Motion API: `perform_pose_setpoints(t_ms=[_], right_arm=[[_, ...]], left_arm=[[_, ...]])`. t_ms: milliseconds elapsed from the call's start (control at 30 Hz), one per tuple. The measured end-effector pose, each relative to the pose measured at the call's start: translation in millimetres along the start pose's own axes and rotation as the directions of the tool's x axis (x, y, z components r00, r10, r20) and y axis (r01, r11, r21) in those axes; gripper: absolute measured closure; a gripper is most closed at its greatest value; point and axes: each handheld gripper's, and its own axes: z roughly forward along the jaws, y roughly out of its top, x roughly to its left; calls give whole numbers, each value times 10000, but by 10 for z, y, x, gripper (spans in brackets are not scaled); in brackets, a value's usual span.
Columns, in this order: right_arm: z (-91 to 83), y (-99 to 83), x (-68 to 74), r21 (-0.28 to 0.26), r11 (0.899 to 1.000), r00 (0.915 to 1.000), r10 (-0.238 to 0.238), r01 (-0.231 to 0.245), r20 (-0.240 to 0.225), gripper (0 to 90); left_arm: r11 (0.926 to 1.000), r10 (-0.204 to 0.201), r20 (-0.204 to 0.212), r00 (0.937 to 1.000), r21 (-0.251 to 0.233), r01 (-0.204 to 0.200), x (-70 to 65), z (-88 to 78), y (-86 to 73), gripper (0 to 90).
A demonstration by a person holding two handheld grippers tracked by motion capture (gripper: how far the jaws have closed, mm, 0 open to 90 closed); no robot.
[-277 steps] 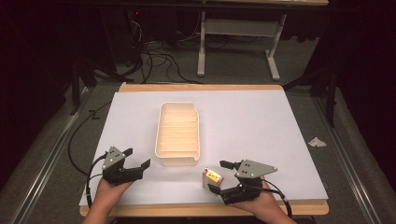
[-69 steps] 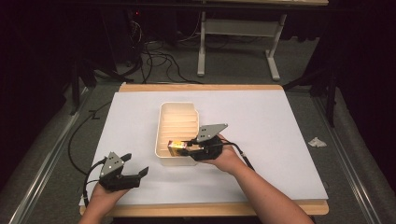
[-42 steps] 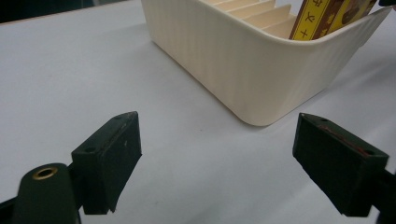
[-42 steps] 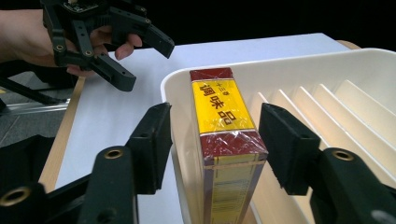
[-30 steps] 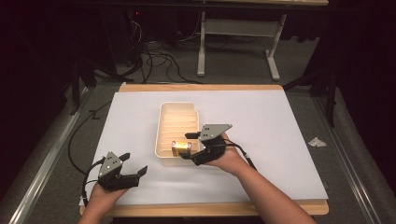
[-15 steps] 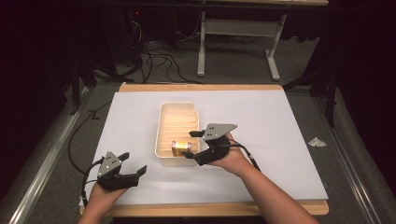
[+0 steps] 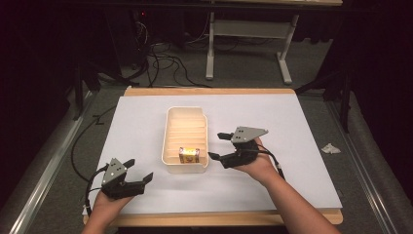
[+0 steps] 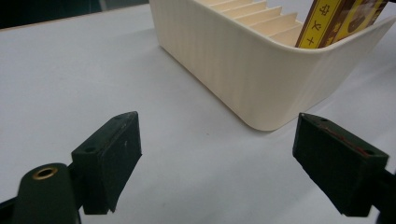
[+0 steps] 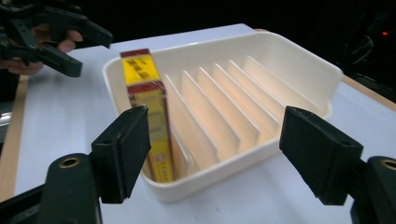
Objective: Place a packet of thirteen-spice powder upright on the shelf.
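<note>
One small yellow and dark-red box [image 9: 148,116], printed with characters down its face, is standing on edge in the nearest slot of the cream ribbed tray [image 7: 168,146], against the end wall closest to the person. The right gripper [image 7: 218,146] is sitting just beside the tray, jaws spread and empty, while the left gripper [image 7: 139,170] is resting open near the table's front edge.

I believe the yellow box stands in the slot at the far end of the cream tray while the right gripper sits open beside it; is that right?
Not quite: the yellow box stands in the slot at the near end of the cream tray, closest to the person, as the high view shows. The right gripper does sit open beside the tray.
</note>
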Motion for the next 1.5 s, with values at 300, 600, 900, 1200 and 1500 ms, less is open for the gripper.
perform_pose_setpoints(t_ms=[300,600,900,1200,1500], right_arm=[[-346,-230,-149,91,9984,9904,534,-550,1273,223],[-738,-548,-215,134,9935,9600,1057,-1130,2594,201],[-1198,-810,-166,-149,9869,9071,1537,-1607,3919,189],[-1491,-1058,-73,-525,9787,8645,2000,-1984,4611,177],[-1317,-1139,-162,-319,9767,8855,2060,-2122,4164,175]], left_arm=[[10000,-26,14,10000,-4,26,1,27,6,161],[10000,-20,155,9999,58,19,-17,90,1,161],[10000,29,225,9997,89,-31,-25,97,1,161],[10000,37,209,9998,-73,-36,-46,90,0,160],[9999,128,58,9999,-115,-127,-62,82,-33,159]])
